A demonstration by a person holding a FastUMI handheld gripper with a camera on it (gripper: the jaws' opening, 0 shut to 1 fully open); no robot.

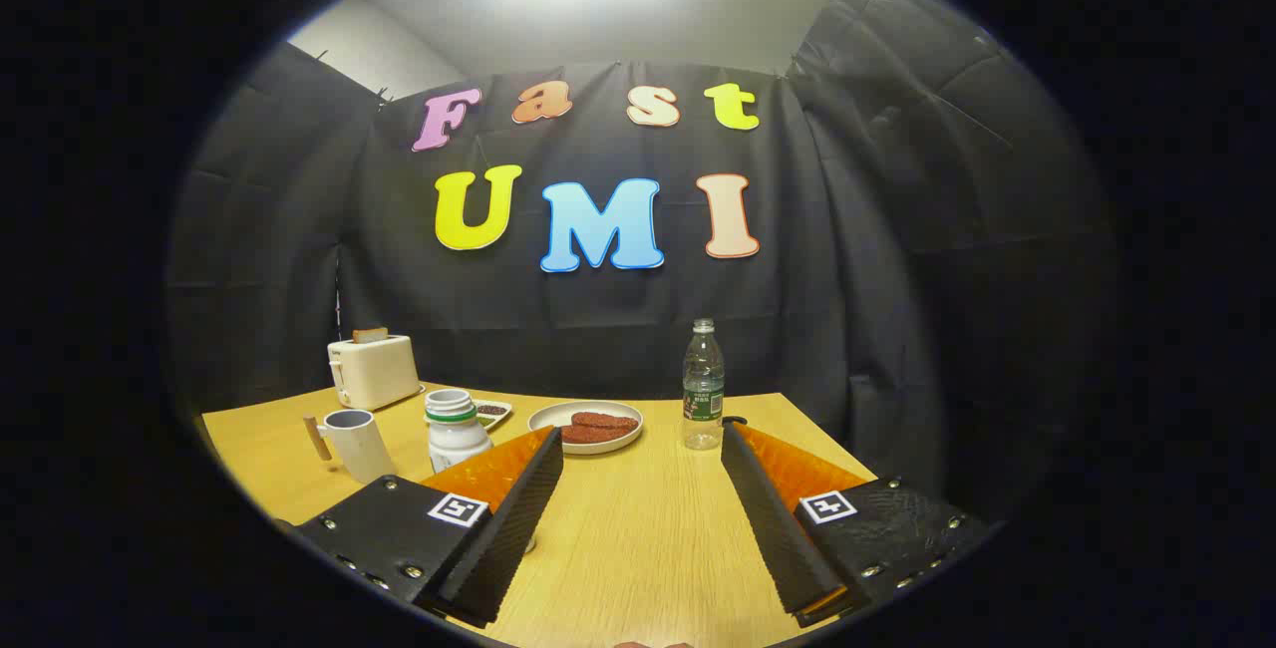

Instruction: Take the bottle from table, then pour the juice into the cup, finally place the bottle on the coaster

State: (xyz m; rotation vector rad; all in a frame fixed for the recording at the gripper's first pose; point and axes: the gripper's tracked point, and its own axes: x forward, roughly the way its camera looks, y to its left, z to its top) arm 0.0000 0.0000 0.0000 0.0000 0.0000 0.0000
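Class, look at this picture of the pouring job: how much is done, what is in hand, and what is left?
Nothing looks done yet. The clear bottle stands upright on the table, beyond the gripper, whose jaws are wide open and hold nothing. The cup stands off to one side, beside a white jar. Grasping the bottle, pouring, and setting it on a coaster are all left; I cannot pick out a coaster.

Wooden table [638,528] carries: toaster [374,370] at the far corner, cup [354,443] near it, open white jar [455,430], small dish [492,413], plate [586,426] with dark food, and clear bottle [703,385], upright, well apart from the cup.
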